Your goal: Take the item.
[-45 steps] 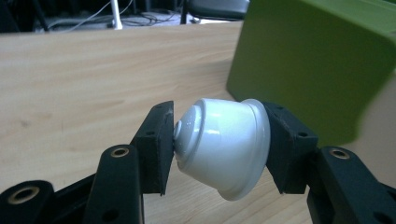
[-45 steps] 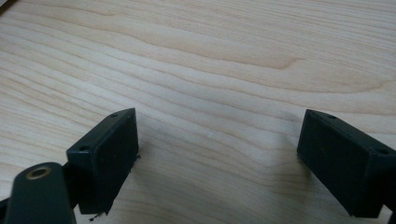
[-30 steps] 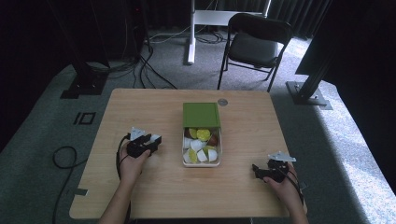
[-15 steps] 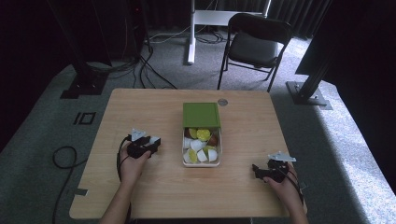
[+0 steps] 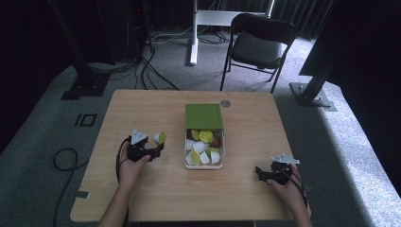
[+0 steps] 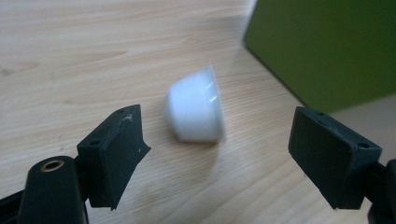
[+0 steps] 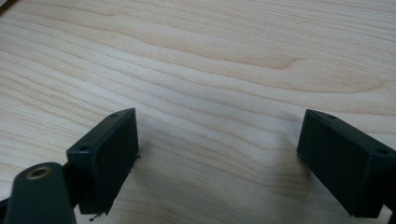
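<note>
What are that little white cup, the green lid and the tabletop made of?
The white cup looks like smooth, glossy plastic: it shows a small shine on its side, though it is blurred. The green lid looks matte, plastic or painted metal; I cannot tell which. The table shows pale wood grain, possibly laminate.

Both black two-jaw grippers, left (image 5: 158, 147) and right (image 5: 259, 172), low, jaws wide apart, hands near the table's near edge.
</note>
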The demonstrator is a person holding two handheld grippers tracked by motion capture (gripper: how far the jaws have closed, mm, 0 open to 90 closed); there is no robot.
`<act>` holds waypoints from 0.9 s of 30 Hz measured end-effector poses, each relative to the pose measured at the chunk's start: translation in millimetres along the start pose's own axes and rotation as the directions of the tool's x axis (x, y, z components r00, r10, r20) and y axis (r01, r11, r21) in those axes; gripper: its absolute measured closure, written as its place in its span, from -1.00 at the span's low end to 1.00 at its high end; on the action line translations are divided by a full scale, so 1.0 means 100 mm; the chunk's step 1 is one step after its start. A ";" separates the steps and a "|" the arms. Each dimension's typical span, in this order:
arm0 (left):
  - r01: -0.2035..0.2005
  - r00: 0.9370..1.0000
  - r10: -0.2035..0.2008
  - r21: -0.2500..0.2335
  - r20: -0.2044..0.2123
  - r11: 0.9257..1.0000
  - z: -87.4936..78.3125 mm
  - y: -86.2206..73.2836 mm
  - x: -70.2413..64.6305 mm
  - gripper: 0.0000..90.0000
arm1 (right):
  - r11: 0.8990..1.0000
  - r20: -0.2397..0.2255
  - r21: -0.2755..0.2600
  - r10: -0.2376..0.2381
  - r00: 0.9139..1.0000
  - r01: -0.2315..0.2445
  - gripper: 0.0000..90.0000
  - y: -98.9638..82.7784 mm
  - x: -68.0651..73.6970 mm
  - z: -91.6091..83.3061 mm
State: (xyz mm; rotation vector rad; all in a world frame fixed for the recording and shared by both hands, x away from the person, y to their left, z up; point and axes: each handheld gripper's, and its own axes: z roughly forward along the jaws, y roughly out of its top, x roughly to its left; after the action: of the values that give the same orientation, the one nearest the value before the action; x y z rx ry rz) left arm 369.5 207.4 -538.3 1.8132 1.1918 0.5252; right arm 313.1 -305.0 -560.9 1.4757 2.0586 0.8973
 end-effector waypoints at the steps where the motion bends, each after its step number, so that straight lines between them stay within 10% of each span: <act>1: 0.000 1.000 0.000 0.000 0.000 1.000 0.00 0.00 0.00 -0.57 | 1.000 0.000 0.000 0.000 1.000 0.000 -0.73 0.00 0.00 0.00; 27: -0.083 0.994 0.084 -0.017 0.072 0.996 -0.58 -0.27 -0.08 -0.59 | 1.000 0.001 0.000 -0.001 1.000 0.001 -0.73 0.00 0.00 0.00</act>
State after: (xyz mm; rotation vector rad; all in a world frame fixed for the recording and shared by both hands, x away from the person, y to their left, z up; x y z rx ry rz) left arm 309.1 229.8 -529.9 1.8612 1.0643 0.5094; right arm 313.1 -305.1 -560.9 1.4745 2.0592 0.8959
